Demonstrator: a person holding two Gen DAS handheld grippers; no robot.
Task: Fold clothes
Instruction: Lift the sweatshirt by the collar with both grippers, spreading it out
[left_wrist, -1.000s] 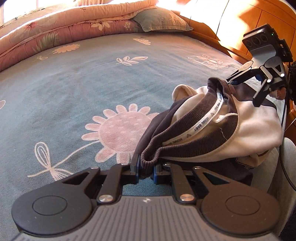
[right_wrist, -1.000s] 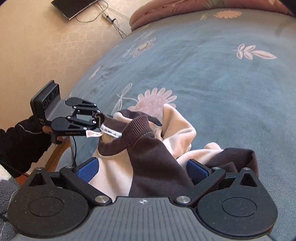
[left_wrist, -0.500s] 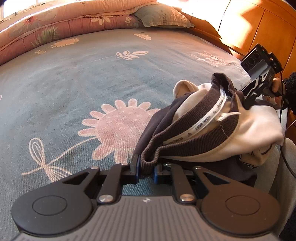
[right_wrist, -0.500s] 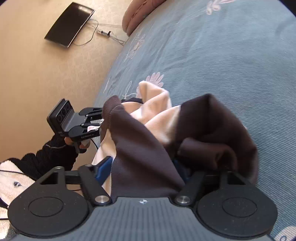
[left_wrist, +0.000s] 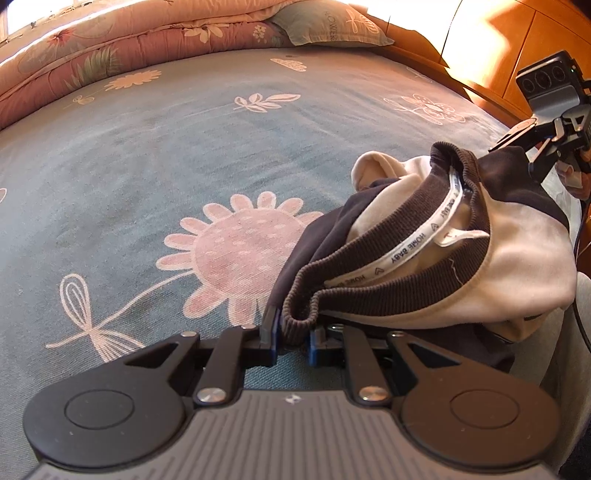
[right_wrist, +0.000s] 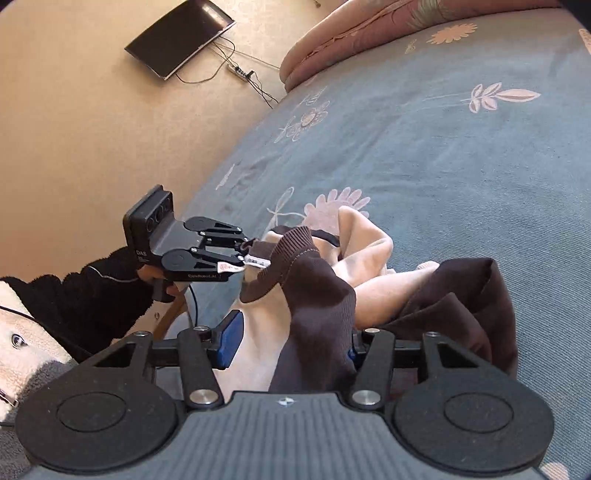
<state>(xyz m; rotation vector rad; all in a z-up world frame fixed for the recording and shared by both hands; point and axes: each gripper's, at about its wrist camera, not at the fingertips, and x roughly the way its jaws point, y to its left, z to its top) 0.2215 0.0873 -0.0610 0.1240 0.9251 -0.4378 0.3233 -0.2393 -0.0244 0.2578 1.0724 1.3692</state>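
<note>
A small cream and dark brown sweatshirt (left_wrist: 509, 258) with a ribbed collar lies bunched near the edge of a blue flowered bed (left_wrist: 184, 147). My left gripper (left_wrist: 293, 336) is shut on the ribbed collar (left_wrist: 295, 321). It also shows in the right wrist view (right_wrist: 247, 254), pinching the collar. My right gripper (right_wrist: 291, 339) is open, with the sweatshirt (right_wrist: 317, 302) draped between its blue pads (right_wrist: 231, 339); the right pad is mostly hidden by brown cloth. The right gripper shows at the far right of the left wrist view (left_wrist: 517, 142).
A folded pink quilt (left_wrist: 110, 55) and a pillow (left_wrist: 332, 26) lie at the head of the bed. A wooden wardrobe (left_wrist: 498, 48) stands to the right. A dark screen (right_wrist: 181, 37) and cables lie on the tan floor beside the bed.
My right gripper tipped down and then levelled again, staying open around the sweatshirt. My left gripper kept its hold on the collar and hardly moved.
</note>
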